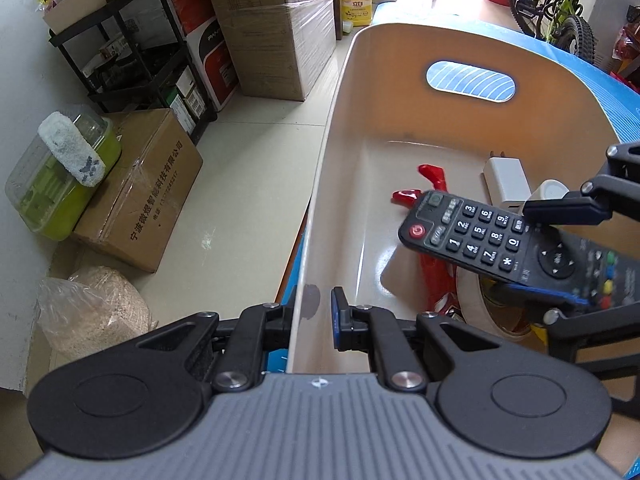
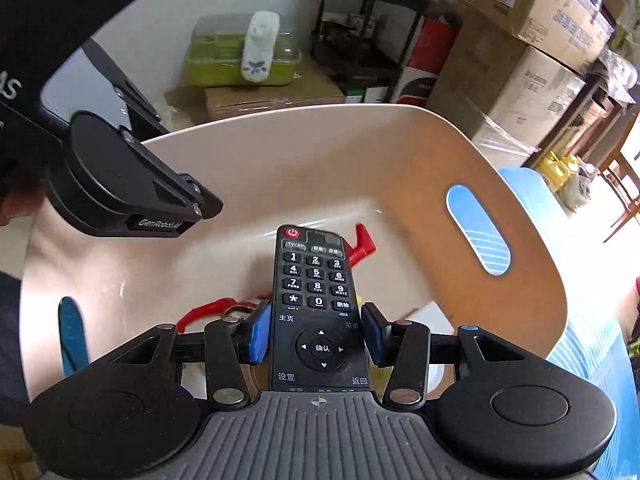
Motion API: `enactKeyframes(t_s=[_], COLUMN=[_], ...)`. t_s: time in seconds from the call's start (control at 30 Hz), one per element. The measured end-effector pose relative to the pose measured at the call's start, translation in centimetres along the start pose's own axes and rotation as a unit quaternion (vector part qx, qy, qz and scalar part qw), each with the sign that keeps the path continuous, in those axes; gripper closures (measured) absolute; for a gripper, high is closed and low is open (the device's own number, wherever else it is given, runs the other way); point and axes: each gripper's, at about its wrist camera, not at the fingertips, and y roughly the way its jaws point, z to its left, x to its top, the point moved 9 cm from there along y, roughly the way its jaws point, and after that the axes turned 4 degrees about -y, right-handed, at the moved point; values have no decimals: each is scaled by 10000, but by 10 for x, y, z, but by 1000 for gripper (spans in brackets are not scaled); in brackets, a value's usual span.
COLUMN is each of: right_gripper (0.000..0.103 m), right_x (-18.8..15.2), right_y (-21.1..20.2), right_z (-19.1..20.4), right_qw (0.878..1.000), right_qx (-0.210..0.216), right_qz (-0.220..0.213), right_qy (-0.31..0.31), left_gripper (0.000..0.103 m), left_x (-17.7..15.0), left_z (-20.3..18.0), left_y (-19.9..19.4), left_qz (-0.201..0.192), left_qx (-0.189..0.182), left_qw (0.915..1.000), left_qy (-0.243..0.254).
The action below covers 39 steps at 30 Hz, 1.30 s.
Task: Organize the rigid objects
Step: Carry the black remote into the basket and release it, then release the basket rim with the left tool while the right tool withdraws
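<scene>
Off to the left of my left tongs I see a pale tiled floor [image 1: 256, 168] running to a white wall [image 1: 20, 52], with a taped cardboard box [image 1: 144, 188] carrying a green lidded container [image 1: 60, 184]. Ahead of them stand a black shelf rack [image 1: 132, 52] and stacked cartons [image 1: 276, 28]. Far ahead and to the right, bright daylight falls on a yellow jug [image 1: 357, 0] and a green bicycle [image 1: 556, 4].
</scene>
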Motion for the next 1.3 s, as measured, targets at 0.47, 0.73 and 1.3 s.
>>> enactKeyframes(t_s=[0.47, 0.73, 1.3], right_gripper=[26, 8, 3], right_x=[-18, -43, -139], right_y=[-50, -109, -242], right_z=[-20, -26, -6], right_qw=[9905, 9770, 9368], right_qx=[-194, -502, -1672], right_qz=[-642, -1022, -1350], right_qy=[1201, 1804, 2760], left_gripper=[57, 29, 25], left_x=[7, 12, -53], left_z=[3, -30, -92], left_y=[-23, -87, -187], left_qz=[-342, -1092, -1618], left_qx=[230, -12, -245], left_qw=[9987, 9937, 9864], left_qy=[-310, -243, 181])
